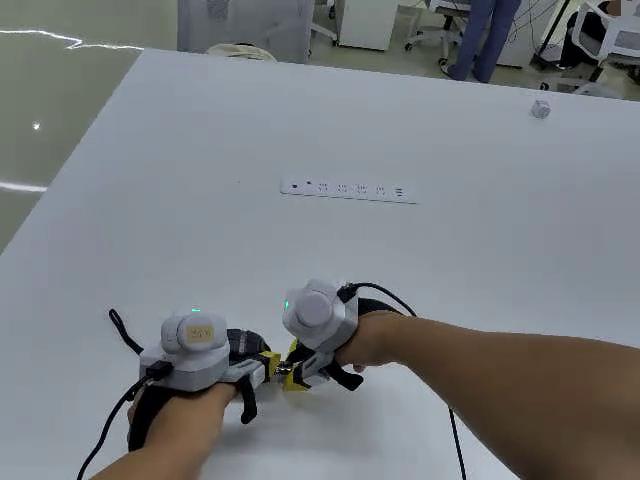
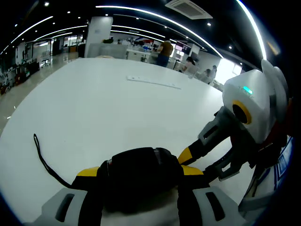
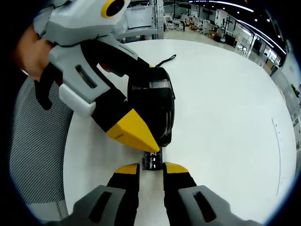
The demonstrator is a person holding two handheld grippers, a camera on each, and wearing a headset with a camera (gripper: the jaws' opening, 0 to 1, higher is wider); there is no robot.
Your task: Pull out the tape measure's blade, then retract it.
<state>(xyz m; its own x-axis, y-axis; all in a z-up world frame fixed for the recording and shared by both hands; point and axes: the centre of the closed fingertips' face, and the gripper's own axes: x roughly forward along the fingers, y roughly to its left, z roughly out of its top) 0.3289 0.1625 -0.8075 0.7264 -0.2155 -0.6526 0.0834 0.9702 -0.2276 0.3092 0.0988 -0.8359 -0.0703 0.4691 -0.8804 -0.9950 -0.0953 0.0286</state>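
Tape measure (image 3: 151,106) is clamped in my left gripper (image 2: 141,173). At its 3 o'clock in the head view, my right gripper (image 3: 151,170) pinches the short exposed blade (image 3: 153,161).

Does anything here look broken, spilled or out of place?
Nothing stands out. The left gripper clamps the tape measure, the right gripper pinches its blade just outside the case, and the power strip lies flat on the white table. A small pale object sits alone near the far edge, too small to identify.
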